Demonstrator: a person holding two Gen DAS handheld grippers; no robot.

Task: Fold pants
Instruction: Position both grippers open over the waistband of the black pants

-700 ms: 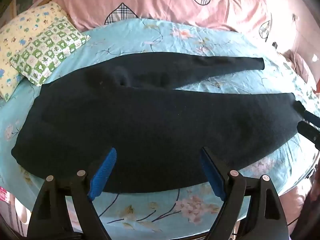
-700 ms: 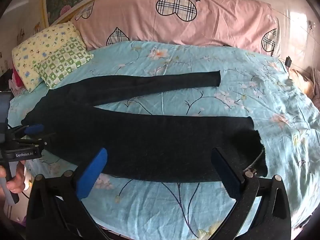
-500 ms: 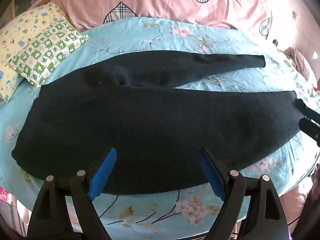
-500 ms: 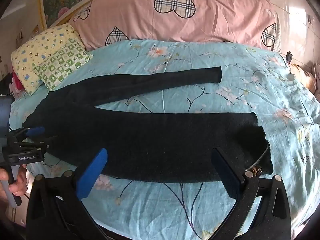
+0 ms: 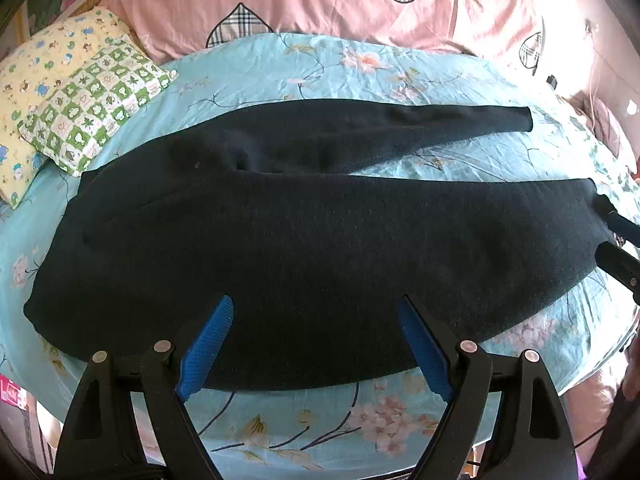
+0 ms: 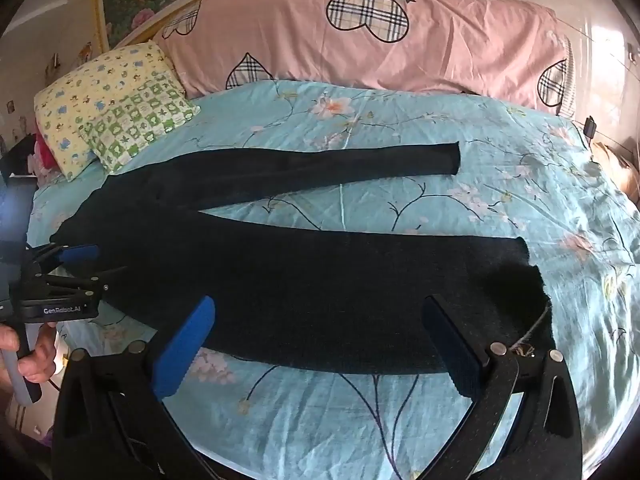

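Black pants lie flat on a light blue flowered bed sheet, waist to the left, both legs running right and spread apart. My left gripper hangs open over the near edge of the seat and thigh, nothing between its blue pads. In the right wrist view the same pants fill the middle, and my right gripper stands open above the near leg close to its hem. The left gripper shows at the waist, held by a hand. The right gripper shows at the near leg's end.
A green checked pillow and a yellow printed pillow lie at the back left. A long pink quilt with plaid hearts runs along the back. The bed's front edge is just below both grippers.
Hardly anything differs. Both grippers stay open over the near leg, and both views have drifted only slightly. The pants lie as before.
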